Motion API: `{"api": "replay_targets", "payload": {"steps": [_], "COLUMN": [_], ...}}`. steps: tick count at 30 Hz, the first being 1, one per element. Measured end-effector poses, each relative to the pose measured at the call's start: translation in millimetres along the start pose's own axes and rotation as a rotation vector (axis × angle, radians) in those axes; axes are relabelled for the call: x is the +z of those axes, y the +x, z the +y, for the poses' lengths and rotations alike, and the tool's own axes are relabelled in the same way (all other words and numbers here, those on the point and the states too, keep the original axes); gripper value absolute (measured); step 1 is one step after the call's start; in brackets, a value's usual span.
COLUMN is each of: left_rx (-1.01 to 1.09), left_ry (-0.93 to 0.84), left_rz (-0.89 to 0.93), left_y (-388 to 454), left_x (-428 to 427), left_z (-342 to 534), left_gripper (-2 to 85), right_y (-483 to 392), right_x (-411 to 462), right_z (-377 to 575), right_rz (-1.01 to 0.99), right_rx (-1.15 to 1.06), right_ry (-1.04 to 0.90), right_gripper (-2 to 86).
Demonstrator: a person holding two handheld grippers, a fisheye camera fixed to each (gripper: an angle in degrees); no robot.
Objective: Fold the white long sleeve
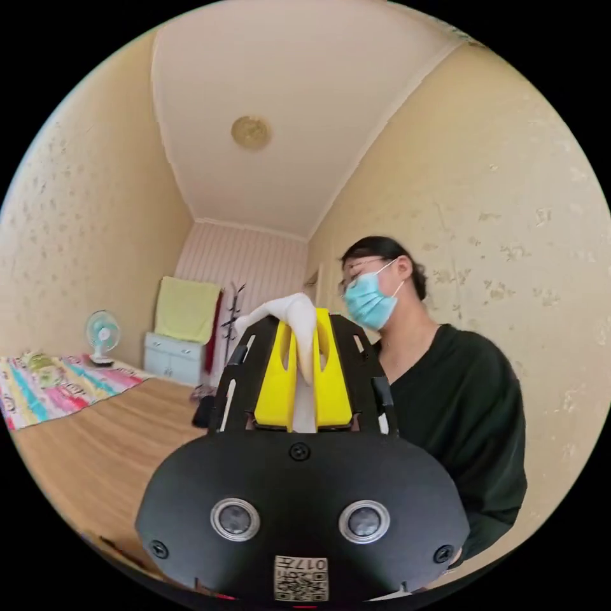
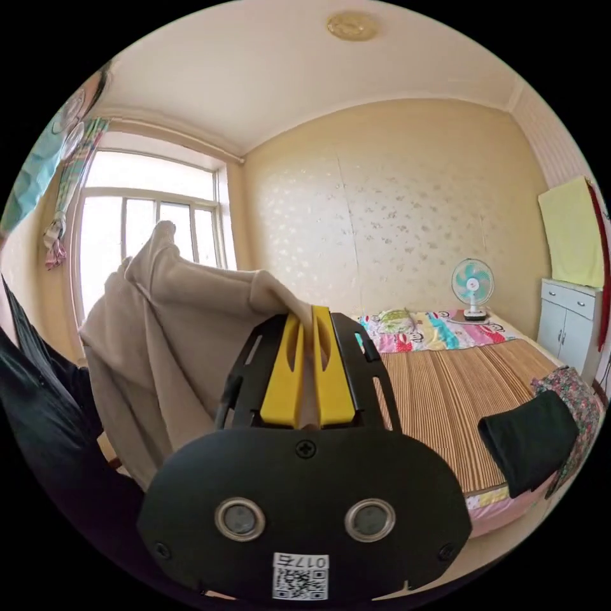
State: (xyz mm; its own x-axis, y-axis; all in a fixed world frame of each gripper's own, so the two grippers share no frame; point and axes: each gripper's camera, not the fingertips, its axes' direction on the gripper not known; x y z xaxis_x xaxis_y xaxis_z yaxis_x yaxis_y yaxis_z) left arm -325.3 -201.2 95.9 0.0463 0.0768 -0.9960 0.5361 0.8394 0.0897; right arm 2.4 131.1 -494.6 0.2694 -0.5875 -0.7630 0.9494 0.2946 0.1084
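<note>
The white long sleeve [image 2: 159,337] hangs in the air in the right gripper view, spread toward the window, cream in the backlight. My right gripper [image 2: 307,318] has its yellow jaws shut on an edge of it. In the left gripper view, my left gripper [image 1: 304,337] is raised toward the ceiling and a bunched fold of the white long sleeve [image 1: 294,313] sticks up from between its closed yellow jaws. The person [image 1: 458,407] holding the grippers stands just behind it in a dark top.
A bed with a striped mat [image 2: 458,394] lies to the right in the right gripper view, with a dark garment [image 2: 531,439] on its near corner. A small fan [image 2: 473,284], a white cabinet [image 2: 566,324] and a window [image 2: 146,235] stand around the room.
</note>
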Motion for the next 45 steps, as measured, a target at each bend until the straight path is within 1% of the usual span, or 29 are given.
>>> {"api": "replay_targets", "payload": {"steps": [1, 3, 5, 6, 10, 12, 13, 14, 15, 16, 19, 21, 23, 24, 25, 26, 27, 28, 29, 30, 32, 34, 37, 38, 39, 41, 42, 43, 45], "left_rx": [-0.137, -0.287, -0.256, -0.222, -0.089, -0.026, 0.005, 0.016, 0.025, 0.025, -0.031, -0.064, -0.140, -0.213, -0.274, -0.306, -0.394, -0.501, -0.545, -0.607, -0.592, -0.581, -0.749, -0.778, -0.823, -0.834, -0.821, -0.800, -0.865], "left_ry": [-0.117, -0.191, -0.176, -0.136, 0.075, 0.089, 0.078, 0.068, 0.038, 0.000, -0.062, -0.102, -0.199, -0.277, -0.358, -0.403, -0.484, -0.540, -0.567, -0.608, -0.596, -0.576, -0.547, -0.548, -0.549, -0.511, -0.409, -0.316, -0.334], "left_rz": [-0.141, -0.181, -0.145, -0.131, -0.028, -0.064, -0.140, -0.195, -0.330, -0.480, -0.737, -0.786, -0.810, -0.804, -0.787, -0.786, -0.786, -0.798, -0.816, -0.884, -0.922, -0.825, -0.671, -0.664, -0.718, -0.926, -1.117, -1.209, -1.194], "left_y": [-14.9, -30.9, -22.3, -12.3, 27.0, 46.3, 58.1, 63.4, 71.1, 74.2, 48.3, 5.9, -58.0, -112.4, -171.7, -201.6, -257.3, -303.8, -321.0, -342.0, -341.2, -314.4, -274.1, -263.8, -239.8, -193.6, -155.0, -123.3, -106.4], "left_x": [1.0, 8.4, 22.1, 26.1, 24.8, 31.1, 36.8, 40.6, 50.7, 64.8, 106.2, 131.3, 154.0, 166.7, 177.8, 182.1, 186.3, 186.3, 186.1, 186.2, 191.5, 207.7, 224.4, 227.1, 229.6, 223.7, 213.3, 206.0, 203.5], "left_z": [9.4, 25.4, 35.6, 35.8, 6.7, -18.6, -36.5, -45.6, -63.2, -78.5, -103.4, -111.8, -114.8, -111.6, -102.8, -95.9, -76.3, -48.1, -32.4, -2.0, 37.8, 101.8, 189.0, 203.9, 227.7, 247.0, 252.8, 258.4, 271.5], "left_gripper": [3.7, 3.4, 3.3, 3.2, 3.1, 3.2, 3.3, 3.3, 3.3, 3.3, 3.6, 3.6, 3.8, 4.0, 4.6, 5.0, 5.7, 6.3, 6.2, 6.1, 6.4, 6.6, 8.7, 9.5, 10.9, 11.4, 11.4, 11.4, 11.6], "right_y": [-0.7, -9.2, -31.9, -38.1, -70.0, -84.3, -93.9, -100.6, -102.2, -100.8, -77.1, -50.1, -1.0, 13.2, 43.4, 77.1, 93.9, 122.2, 141.4, 147.6, 149.0, 136.0, 114.1, 105.7, 101.4, 87.7, 85.6, 84.8, 90.2], "right_x": [-8.1, -21.1, -41.1, -46.9, -106.3, -126.3, -132.8, -133.1, -130.8, -121.9, -71.7, -17.5, 88.3, 118.5, 182.0, 245.2, 274.0, 324.8, 359.5, 370.6, 385.5, 382.6, 372.1, 365.1, 361.2, 346.3, 343.3, 339.5, 334.7], "right_z": [-15.3, -33.6, -54.9, -59.6, -86.4, -100.0, -111.7, -123.9, -130.1, -142.7, -170.8, -186.3, -194.7, -193.8, -188.2, -177.0, -169.6, -148.3, -120.5, -105.6, -41.1, 14.4, 113.8, 147.4, 161.8, 206.5, 215.4, 230.4, 245.5], "right_rz": [0.044, 0.044, 0.068, 0.081, 0.094, 0.091, 0.129, 0.185, 0.210, 0.247, 0.286, 0.322, 0.344, 0.358, 0.399, 0.431, 0.446, 0.484, 0.527, 0.535, 0.405, 0.334, 0.260, 0.232, 0.226, 0.261, 0.272, 0.291, 0.322], "right_rx": [-0.007, -0.041, -0.084, -0.095, -0.147, -0.207, -0.231, -0.229, -0.220, -0.181, -0.116, -0.093, -0.103, -0.110, -0.131, -0.119, -0.098, -0.074, -0.041, -0.016, 0.051, 0.022, -0.018, -0.017, -0.018, 0.006, 0.019, 0.063, 0.156], "right_ry": [0.023, 0.077, 0.155, 0.174, 0.403, 0.458, 0.457, 0.435, 0.415, 0.358, 0.181, 0.072, -0.096, -0.145, -0.258, -0.394, -0.461, -0.587, -0.684, -0.714, -0.761, -0.789, -0.907, -0.944, -0.957, -0.995, -1.000, -1.004, -0.931], "right_gripper": [4.0, 4.0, 4.0, 4.0, 3.8, 3.7, 3.5, 3.4, 3.4, 3.4, 3.6, 3.8, 4.1, 4.3, 4.9, 5.8, 6.5, 7.8, 8.2, 8.4, 8.5, 8.6, 9.0, 9.2, 9.3, 9.4, 9.4, 9.3, 9.1]}}
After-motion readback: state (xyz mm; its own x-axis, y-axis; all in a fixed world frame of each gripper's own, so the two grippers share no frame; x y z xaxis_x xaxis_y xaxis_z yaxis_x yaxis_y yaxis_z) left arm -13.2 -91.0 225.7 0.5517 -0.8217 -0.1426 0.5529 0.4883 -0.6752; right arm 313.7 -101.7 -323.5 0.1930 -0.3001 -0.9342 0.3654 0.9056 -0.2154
